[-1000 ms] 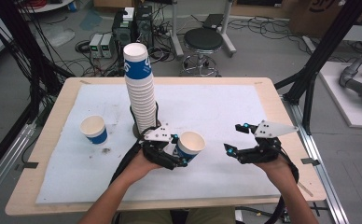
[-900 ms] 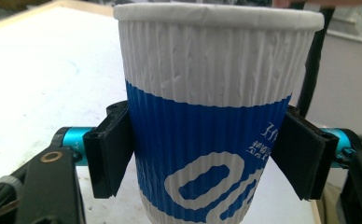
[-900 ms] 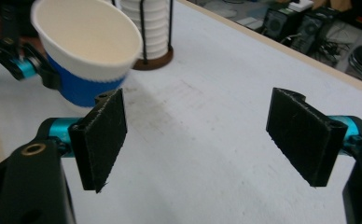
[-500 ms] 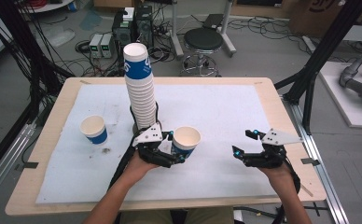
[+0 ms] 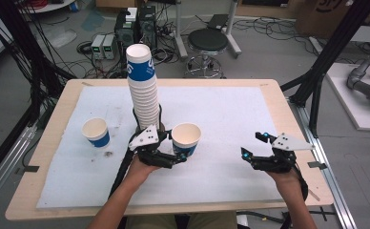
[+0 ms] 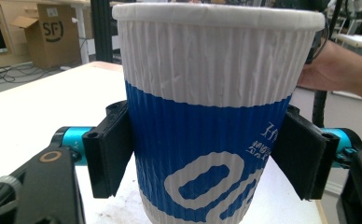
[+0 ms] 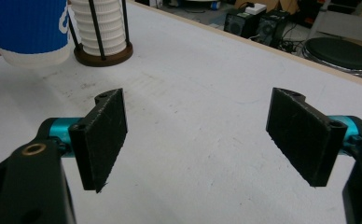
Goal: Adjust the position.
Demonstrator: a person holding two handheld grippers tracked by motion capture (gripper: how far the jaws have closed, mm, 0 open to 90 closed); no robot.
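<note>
Beside the stack point(image 5: 144, 90), the left gripper point(image 5: 172, 158) clasps a cup point(image 5: 186, 139) by its blue lower band, one pad on each side, as the left gripper view shows point(image 6: 216, 154). Holding low on the wall leaves the rim free and keeps the cup upright over the white mat point(image 5: 231, 119); whether its base touches the mat cannot be told. Stack and rack point(image 7: 102, 51) stand just behind, where cups are likely drawn from. A second cup point(image 5: 96, 132) stands apart on the mat's left. The right gripper point(image 5: 254, 148) hangs empty over bare mat at the right, pads point(image 7: 107, 135) spread wide, clear of the work and probably ready to assist.
</note>
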